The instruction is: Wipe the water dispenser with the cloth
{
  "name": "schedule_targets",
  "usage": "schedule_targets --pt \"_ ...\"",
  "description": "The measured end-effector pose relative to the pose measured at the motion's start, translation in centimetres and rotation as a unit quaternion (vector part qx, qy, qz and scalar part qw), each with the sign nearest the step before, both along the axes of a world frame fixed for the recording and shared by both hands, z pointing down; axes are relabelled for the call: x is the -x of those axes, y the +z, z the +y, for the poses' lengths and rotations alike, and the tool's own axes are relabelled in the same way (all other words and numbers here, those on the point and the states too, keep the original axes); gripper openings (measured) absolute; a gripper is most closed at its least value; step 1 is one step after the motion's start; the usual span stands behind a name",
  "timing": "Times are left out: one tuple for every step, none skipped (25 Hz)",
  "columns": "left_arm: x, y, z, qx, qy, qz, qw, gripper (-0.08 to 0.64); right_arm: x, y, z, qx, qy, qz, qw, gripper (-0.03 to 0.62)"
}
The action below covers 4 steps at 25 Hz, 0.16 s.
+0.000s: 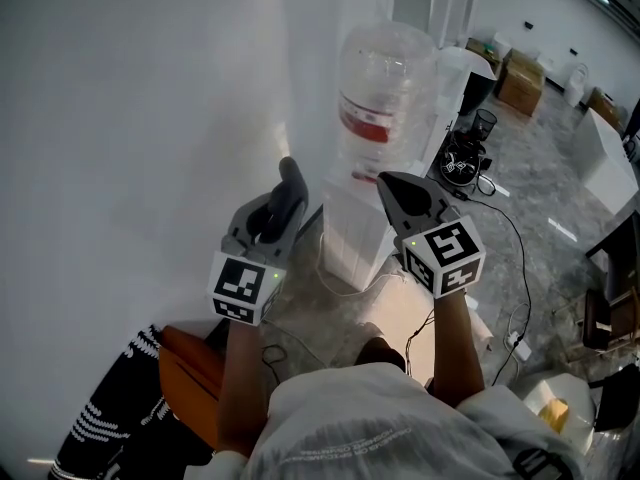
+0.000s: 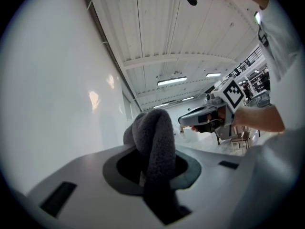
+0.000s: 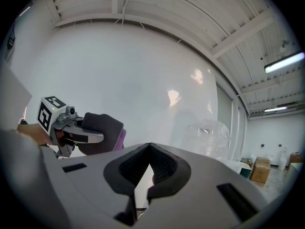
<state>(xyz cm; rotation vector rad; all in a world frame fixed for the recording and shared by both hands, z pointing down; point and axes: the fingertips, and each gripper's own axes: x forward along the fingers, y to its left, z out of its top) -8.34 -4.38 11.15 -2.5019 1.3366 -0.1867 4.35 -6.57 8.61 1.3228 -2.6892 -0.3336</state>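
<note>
The water dispenser [image 1: 352, 236] is a white cabinet with a clear bottle [image 1: 385, 88] on top, standing against the white wall. My left gripper [image 1: 286, 200] is shut on a dark grey cloth [image 1: 292, 176], held up just left of the dispenser's body and apart from it. In the left gripper view the cloth [image 2: 155, 142] bulges up between the jaws of the left gripper [image 2: 153, 171]. My right gripper [image 1: 387, 182] is shut and empty, in front of the dispenser's top right. The right gripper view shows the right gripper [image 3: 149, 149], the bottle [image 3: 208, 136] and the cloth [image 3: 101, 132].
Cardboard boxes [image 1: 522, 78] stand at the back right. A black wire basket [image 1: 463, 156] and cables [image 1: 518, 268] lie on the floor right of the dispenser. A white table [image 1: 606, 160] is at far right. An orange and striped item [image 1: 185, 373] is at lower left.
</note>
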Motion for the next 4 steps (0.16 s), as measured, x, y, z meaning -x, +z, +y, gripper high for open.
schedule_targets --pt "-0.05 0.12 -0.05 -0.001 0.001 0.0 1.0 0.078 -0.08 0.12 -0.07 0.001 0.001 -0.001 1.0 0.015" --pt "-0.08 0.27 -0.09 -0.001 0.002 -0.001 1.0 0.078 -0.13 0.25 -0.14 0.001 0.001 -0.001 1.0 0.015" --pt "-0.12 0.41 -0.13 0.0 0.003 -0.002 1.0 0.078 -0.15 0.37 -0.2 0.002 0.001 -0.002 1.0 0.015" --pt "-0.16 0.54 -0.16 0.0 0.003 -0.003 1.0 0.078 -0.17 0.5 -0.26 0.003 0.001 -0.003 1.0 0.015"
